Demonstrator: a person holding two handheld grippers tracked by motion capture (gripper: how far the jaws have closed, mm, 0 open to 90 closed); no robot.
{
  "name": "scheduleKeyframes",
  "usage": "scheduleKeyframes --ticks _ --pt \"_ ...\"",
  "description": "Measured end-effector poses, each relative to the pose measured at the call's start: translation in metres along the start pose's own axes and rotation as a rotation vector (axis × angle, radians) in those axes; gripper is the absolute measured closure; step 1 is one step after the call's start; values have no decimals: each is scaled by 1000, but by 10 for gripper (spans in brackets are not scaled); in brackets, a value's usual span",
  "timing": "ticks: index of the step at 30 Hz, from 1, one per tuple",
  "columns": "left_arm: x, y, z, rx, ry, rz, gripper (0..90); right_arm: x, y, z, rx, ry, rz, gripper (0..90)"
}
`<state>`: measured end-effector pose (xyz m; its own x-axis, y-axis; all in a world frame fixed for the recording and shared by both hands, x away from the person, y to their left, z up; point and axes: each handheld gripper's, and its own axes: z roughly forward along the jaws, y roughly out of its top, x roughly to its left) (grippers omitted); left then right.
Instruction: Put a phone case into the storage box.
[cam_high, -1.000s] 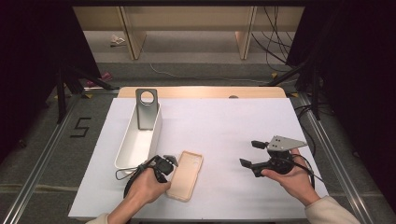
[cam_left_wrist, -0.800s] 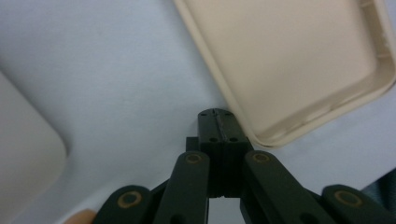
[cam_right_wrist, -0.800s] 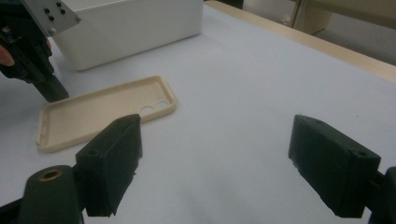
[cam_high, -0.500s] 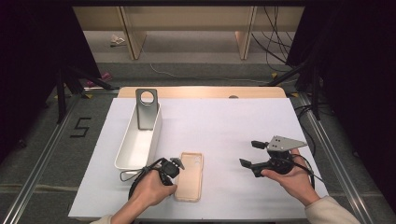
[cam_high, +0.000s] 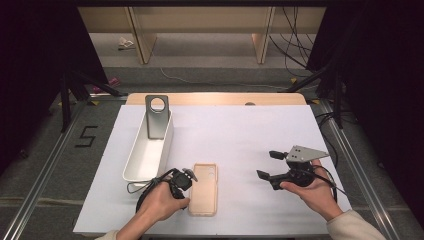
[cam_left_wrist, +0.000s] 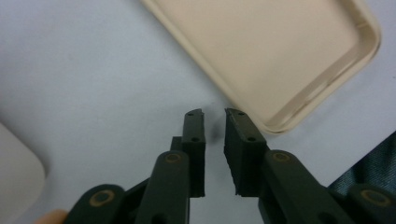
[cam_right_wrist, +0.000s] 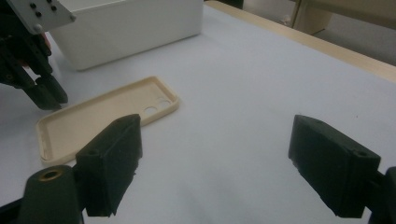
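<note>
The bench (cam_high: 240, 130), under its white sheet, lies beneath both hands. Beyond the left hand-held gripper (cam_high: 184, 179) and a little to its left stands the long white bin (cam_high: 145, 157), with a grey metal bracket (cam_high: 157, 119) with a round hole leaning upright at its far end. Just to the right of that gripper lies the beige phone case (cam_high: 204, 189), flat on the sheet with its hollow side up and its camera cut-outs at the far end. In the left gripper view the case's (cam_left_wrist: 275, 56) rounded corner sits just ahead and to the right of the jaws, apart from them.

The left hand-held gripper's (cam_left_wrist: 214, 115) jaws have just been opening and now stand slightly apart with nothing between them; only bare sheet shows in the gap. The right hand-held gripper (cam_high: 269, 166), well to the right of the case, rests low in its hand with jaws wide apart and empty; in its own view (cam_right_wrist: 219, 154) the case (cam_right_wrist: 93, 119) lies ahead to the left.

This looks like the moment just after the case was let go, or just before a fresh grip on its near rim. If the case is meant for the bin, the next move would call for widening the left jaws a little more, sliding one under or over the thin rim at the corner, and pinching firmly, since the wall is shallow and could slip.
</note>
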<state>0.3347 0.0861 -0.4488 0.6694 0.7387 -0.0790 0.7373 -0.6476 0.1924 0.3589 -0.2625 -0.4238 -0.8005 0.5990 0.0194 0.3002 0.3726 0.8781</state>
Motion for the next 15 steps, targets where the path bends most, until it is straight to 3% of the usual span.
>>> scheduleKeyframes --ticks 2,5,8,12,15 --pt "-1 0 -7 -25 10 13 709 0 0 0 0 0 -1 182" --pt "-2 2 -16 -90 7 66 613 0 0 0 1 -1 -1 182" --pt "-3 4 -22 -139 0 146 516 0 0 1 2 2 -2 182" --pt "-7 5 -22 -171 34 251 357 0 0 0 2 2 -4 182" --pt "-11 7 -20 -177 24 279 246 0 -1 1 3 2 -1 181"
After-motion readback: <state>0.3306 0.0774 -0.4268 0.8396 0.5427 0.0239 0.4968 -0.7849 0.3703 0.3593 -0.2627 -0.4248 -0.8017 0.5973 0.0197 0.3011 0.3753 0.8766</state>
